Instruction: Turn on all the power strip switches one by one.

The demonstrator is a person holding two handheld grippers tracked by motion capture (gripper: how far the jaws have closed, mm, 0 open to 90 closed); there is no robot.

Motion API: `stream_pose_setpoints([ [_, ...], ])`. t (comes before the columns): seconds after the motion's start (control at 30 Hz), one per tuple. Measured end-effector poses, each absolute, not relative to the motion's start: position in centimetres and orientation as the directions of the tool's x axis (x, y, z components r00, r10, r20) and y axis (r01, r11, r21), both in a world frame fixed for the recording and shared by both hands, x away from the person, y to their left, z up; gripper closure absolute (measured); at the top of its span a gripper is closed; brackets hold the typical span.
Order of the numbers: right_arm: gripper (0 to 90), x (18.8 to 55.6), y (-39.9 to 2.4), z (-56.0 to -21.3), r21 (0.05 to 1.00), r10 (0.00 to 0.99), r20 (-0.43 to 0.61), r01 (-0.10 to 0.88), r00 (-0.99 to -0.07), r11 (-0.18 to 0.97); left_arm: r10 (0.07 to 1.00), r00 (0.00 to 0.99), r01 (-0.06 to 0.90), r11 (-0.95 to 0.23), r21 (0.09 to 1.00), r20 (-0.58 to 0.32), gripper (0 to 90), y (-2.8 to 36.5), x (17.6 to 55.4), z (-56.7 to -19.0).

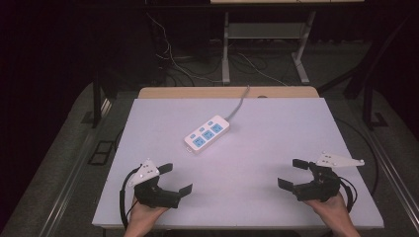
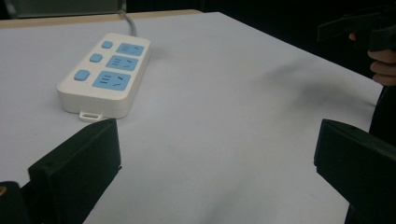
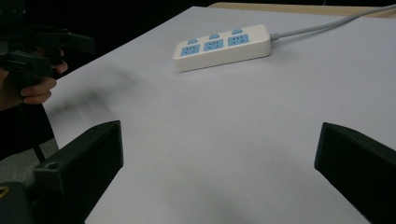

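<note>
A white power strip [image 1: 207,134] with blue sockets and blue switches lies slantwise near the middle of the white table top [image 1: 276,138], its grey cable [image 1: 239,106] running to the far edge. My left gripper [image 1: 176,178] rests at the near left, held by a hand, jaws wide open and empty. At the near right my right gripper [image 1: 292,172] is likewise open with nothing in it. In the left gripper view the strip [image 2: 105,73] sits ahead at the left; in the right gripper view the strip [image 3: 223,46] lies farther off, with the cable [image 3: 336,22] leading right.
A wooden strip [image 1: 227,92] borders the table's far edge. Beyond it stand white desk legs [image 1: 226,49] and loose cables [image 1: 173,64] on the dark floor. A dark post [image 1: 97,101] stands at the table's far left.
</note>
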State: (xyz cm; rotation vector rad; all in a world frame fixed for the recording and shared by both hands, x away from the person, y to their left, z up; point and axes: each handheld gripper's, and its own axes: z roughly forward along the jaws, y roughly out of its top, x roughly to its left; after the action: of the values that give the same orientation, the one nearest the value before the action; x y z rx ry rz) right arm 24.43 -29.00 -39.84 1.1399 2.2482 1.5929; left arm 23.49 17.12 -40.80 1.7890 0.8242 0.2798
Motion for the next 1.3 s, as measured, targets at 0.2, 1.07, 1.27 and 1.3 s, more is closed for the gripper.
stream_pose_setpoints([
  [0.2, 1.2, 24.4, -29.1, -39.9, 0.858, 0.657, 0.291, 0.494, -0.695, 0.142, 0.657, 0.726, 0.398, -0.160, 0.904, -0.203, 0.0, 17.4, 23.5, -40.8],
  [1.07, 1.3, 24.3, -29.5, -40.2, 0.841, 0.669, 0.288, 0.514, -0.685, 0.165, 0.653, 0.725, 0.432, -0.185, 0.883, -0.218, 0.0, 17.4, 23.8, -40.4],
  [1.27, 1.3, 24.4, -29.8, -40.3, 0.838, 0.674, 0.284, 0.518, -0.682, 0.171, 0.650, 0.729, 0.450, -0.220, 0.866, -0.214, 0.0, 17.0, 24.6, -39.9],
  [1.3, 1.3, 24.4, -29.8, -40.3, 0.838, 0.674, 0.284, 0.518, -0.682, 0.171, 0.650, 0.728, 0.453, -0.217, 0.865, -0.218, 0.0, 17.0, 24.7, -39.8],
])
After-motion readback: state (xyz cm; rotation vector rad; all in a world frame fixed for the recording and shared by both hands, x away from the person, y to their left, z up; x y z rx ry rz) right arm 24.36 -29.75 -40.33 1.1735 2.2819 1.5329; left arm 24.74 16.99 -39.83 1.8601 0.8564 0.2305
